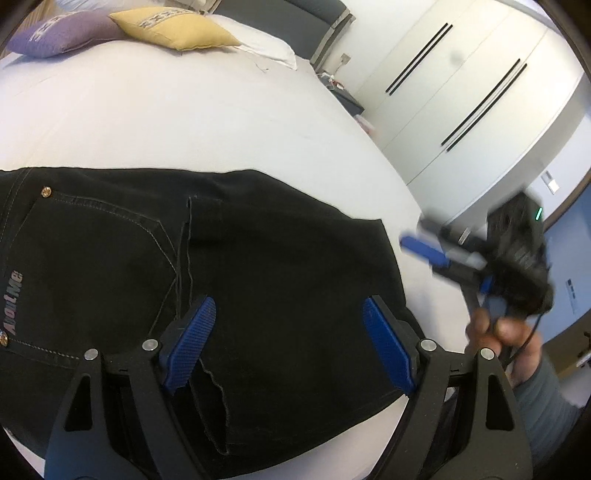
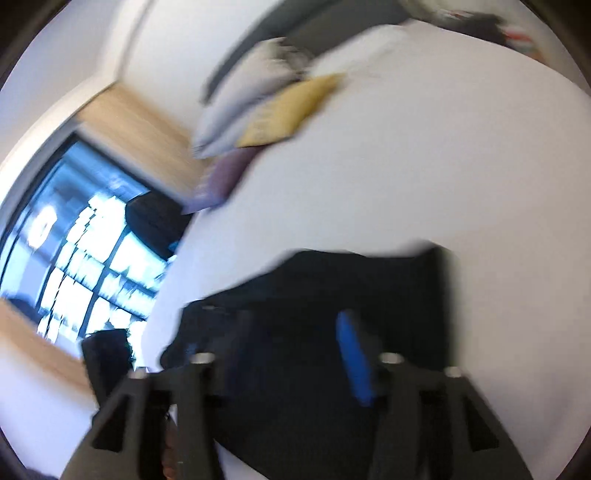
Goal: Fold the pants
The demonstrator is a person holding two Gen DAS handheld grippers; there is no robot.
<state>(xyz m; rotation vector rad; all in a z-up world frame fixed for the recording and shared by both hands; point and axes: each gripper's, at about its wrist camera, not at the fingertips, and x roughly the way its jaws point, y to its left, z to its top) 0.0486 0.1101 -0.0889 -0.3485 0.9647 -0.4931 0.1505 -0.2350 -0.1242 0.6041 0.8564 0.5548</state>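
Observation:
Black pants [image 1: 258, 266] lie folded on the white bed [image 1: 207, 118], back pocket and "AboutMe" label at the left. My left gripper [image 1: 288, 321] is open and empty, its blue pads just above the folded pants near the front edge. My right gripper [image 1: 424, 240] shows at the right in the left wrist view, held in a hand off the pants' right edge, blurred by motion. In the right wrist view the right gripper [image 2: 295, 343] is blurred, its fingers spread above the black pants [image 2: 351, 288].
Purple pillow [image 1: 62, 35], yellow pillow [image 1: 173, 27] and white pillow [image 1: 258, 42] lie at the head of the bed. White wardrobe doors [image 1: 461, 92] stand to the right. A window [image 2: 85, 243] is at the left in the right wrist view.

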